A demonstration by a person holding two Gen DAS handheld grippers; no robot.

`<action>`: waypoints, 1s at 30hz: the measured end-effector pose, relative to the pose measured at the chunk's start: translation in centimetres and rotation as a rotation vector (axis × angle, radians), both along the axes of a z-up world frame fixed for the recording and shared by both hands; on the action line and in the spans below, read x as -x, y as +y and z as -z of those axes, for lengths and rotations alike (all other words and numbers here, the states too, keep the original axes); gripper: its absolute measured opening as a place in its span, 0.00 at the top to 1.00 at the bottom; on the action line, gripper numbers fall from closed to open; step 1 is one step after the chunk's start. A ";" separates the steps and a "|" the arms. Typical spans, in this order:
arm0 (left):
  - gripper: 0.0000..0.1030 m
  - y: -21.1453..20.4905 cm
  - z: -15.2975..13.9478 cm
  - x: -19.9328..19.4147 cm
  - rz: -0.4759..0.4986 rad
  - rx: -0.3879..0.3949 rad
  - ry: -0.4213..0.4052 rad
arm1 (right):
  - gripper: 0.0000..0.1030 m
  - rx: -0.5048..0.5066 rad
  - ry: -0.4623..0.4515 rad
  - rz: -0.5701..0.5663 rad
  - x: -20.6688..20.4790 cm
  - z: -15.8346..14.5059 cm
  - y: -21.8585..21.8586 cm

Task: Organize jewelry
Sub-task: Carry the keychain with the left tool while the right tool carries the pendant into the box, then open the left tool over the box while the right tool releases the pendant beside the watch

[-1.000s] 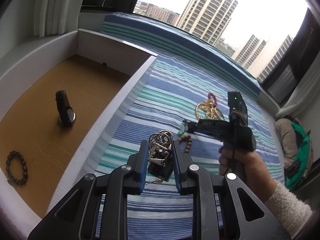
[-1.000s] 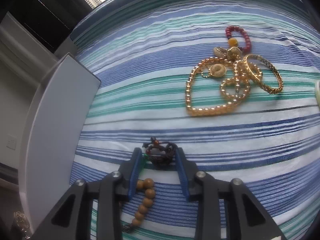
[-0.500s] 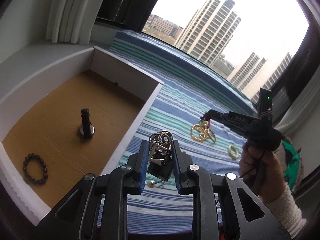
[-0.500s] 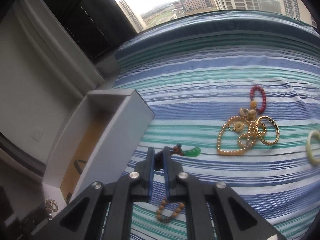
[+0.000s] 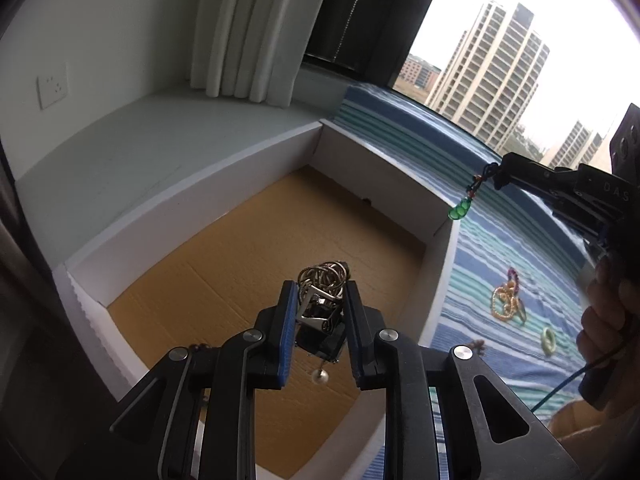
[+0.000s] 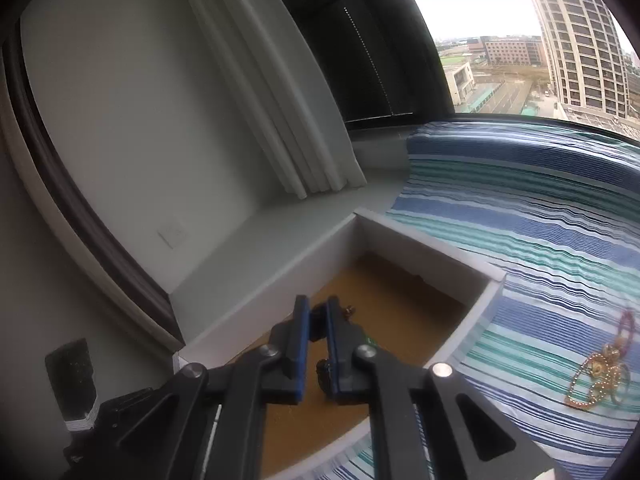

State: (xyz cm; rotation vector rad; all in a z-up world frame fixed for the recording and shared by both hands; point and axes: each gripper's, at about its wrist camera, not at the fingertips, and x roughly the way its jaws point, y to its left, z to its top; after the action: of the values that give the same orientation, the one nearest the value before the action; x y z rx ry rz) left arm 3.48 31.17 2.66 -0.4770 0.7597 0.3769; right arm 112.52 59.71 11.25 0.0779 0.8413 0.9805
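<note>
1. Left wrist view: your left gripper [image 5: 319, 312] is clamped on a tangle of metal rings [image 5: 322, 280] above the box [image 5: 280, 148] floor.
2. Your right gripper [image 5: 500, 174] pinches the cord of a green pendant [image 5: 459, 210], which dangles near the box's far corner (outside the wall, I think).
3. Release there and the swinging pendant could land on the striped cloth [image 5: 500, 264].

1. The left wrist view looks steeply down along its fingers, close above the white box [image 5: 436, 272].
2. The right wrist view faces the window corner from farther back and looks down less steeply.
3. Both share the box [image 6: 472, 328], the striped cloth [image 5: 500, 264] and the white curtain [image 6: 256, 92].
</note>
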 end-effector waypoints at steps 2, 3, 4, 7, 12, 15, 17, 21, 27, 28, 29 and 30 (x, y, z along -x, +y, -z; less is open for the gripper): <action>0.79 0.4 1.5 0.0 -0.016 -0.002 0.039 | 0.92 0.025 0.024 -0.029 0.1 1.8 2.6; 0.79 0.6 2.2 0.0 -0.019 -0.003 0.056 | 0.92 0.040 0.033 -0.041 0.2 2.8 3.8; 0.79 0.8 2.9 -0.2 -0.022 -0.005 0.075 | 0.92 0.056 0.038 -0.053 0.2 3.9 4.9; 0.79 0.9 4.6 -0.2 -0.032 -0.007 0.118 | 0.92 0.089 0.063 -0.076 0.5 7.0 7.4; 0.66 0.3 5.8 -0.1 -0.034 -0.056 0.167 | 0.85 0.145 0.055 -0.069 1.8 10.3 8.6; 0.35 -0.8 4.9 0.3 -0.034 -0.121 0.139 | 0.54 0.145 0.070 -0.036 1.7 10.9 7.4; 0.28 -1.7 4.2 0.4 -0.028 -0.163 0.114 | 0.53 0.138 0.055 0.001 1.9 10.7 5.6; 0.16 -3.9 2.6 0.6 -0.041 -0.236 0.039 | 0.47 0.150 -0.008 0.068 2.7 10.0 1.2; 0.15 -6.4 2.9 -1.7 -0.034 -0.325 0.031 | 0.46 0.192 -0.075 0.181 6.1 11.1 -8.8; 0.15 -6.7 3.2 -2.1 -0.036 -0.335 0.040 | 0.46 0.208 -0.078 0.197 6.8 11.6 -10.6; 0.15 -7.1 3.6 -2.4 -0.034 -0.350 0.048 | 0.46 0.223 -0.082 0.207 7.6 12.1 -12.3; 0.15 -7.4 3.9 -2.8 -0.028 -0.364 0.057 | 0.46 0.242 -0.087 0.220 8.4 12.6 -13.9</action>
State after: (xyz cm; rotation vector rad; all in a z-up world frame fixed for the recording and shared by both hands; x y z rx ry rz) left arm 6.31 23.79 -1.26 -0.1350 0.7211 0.5440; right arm 104.09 45.76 -1.40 -0.0782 0.8465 0.6664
